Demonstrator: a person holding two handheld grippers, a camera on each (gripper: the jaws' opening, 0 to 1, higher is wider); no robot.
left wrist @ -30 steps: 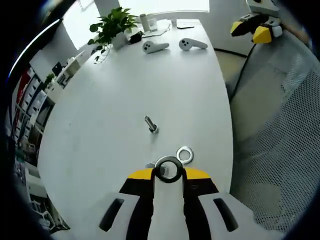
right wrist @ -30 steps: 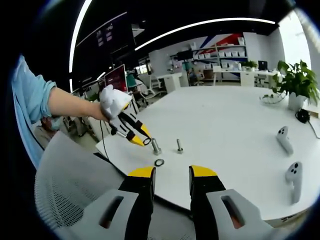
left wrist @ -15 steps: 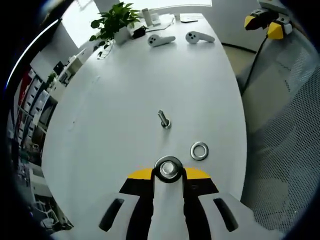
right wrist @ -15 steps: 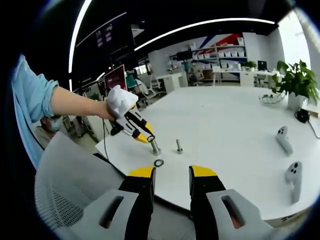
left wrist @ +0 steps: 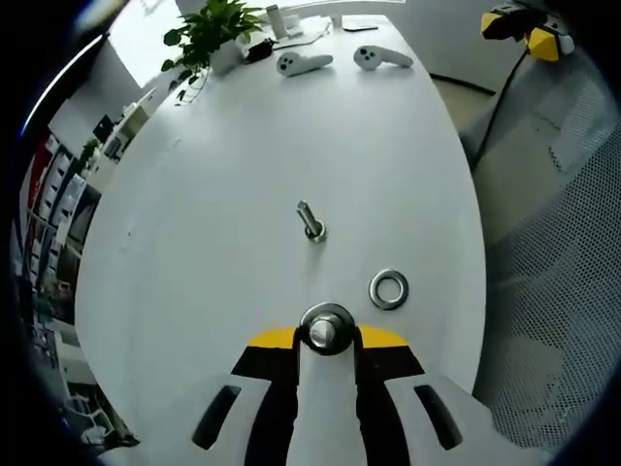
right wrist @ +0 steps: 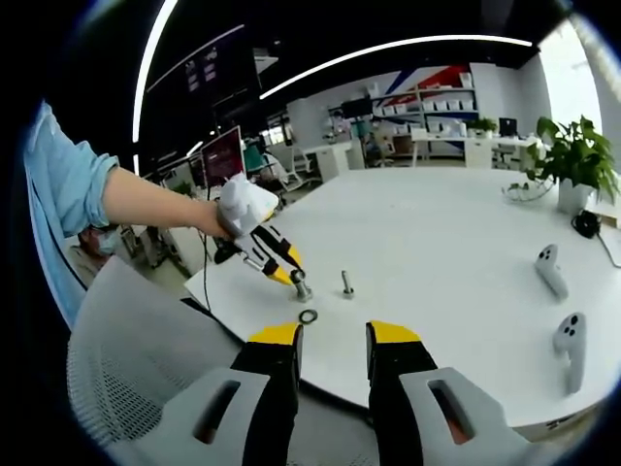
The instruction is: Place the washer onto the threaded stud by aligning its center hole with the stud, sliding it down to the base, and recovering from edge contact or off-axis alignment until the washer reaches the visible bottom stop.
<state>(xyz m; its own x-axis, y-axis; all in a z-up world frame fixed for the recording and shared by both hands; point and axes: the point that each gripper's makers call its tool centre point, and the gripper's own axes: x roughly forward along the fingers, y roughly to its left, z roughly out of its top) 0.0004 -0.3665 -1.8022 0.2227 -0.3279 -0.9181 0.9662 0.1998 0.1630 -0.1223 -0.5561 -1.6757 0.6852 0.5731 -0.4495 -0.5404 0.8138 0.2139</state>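
One broad white oval worktop (left wrist: 243, 175), smooth and matte, in an open office with shelving and ceiling strip lights. Grey mesh chair back (left wrist: 553, 272) beside it. Leafy potted plant (left wrist: 199, 39) and two white controllers (left wrist: 303, 63) at the far end. Left gripper (left wrist: 327, 335) pinching a shiny steel washer (left wrist: 327, 318) right over a threaded stud (right wrist: 301, 284). Second stud (left wrist: 310, 221) upright nearby; spare ring (left wrist: 388, 289) lying flat. Right gripper (right wrist: 333, 340) spread, holding nothing.

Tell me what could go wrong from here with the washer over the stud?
The washer in the left gripper sits over the near stud; if tilted, its edge may catch on the threads and jam. Letting go early could drop it beside the spare washer. A push could tip the second stud.
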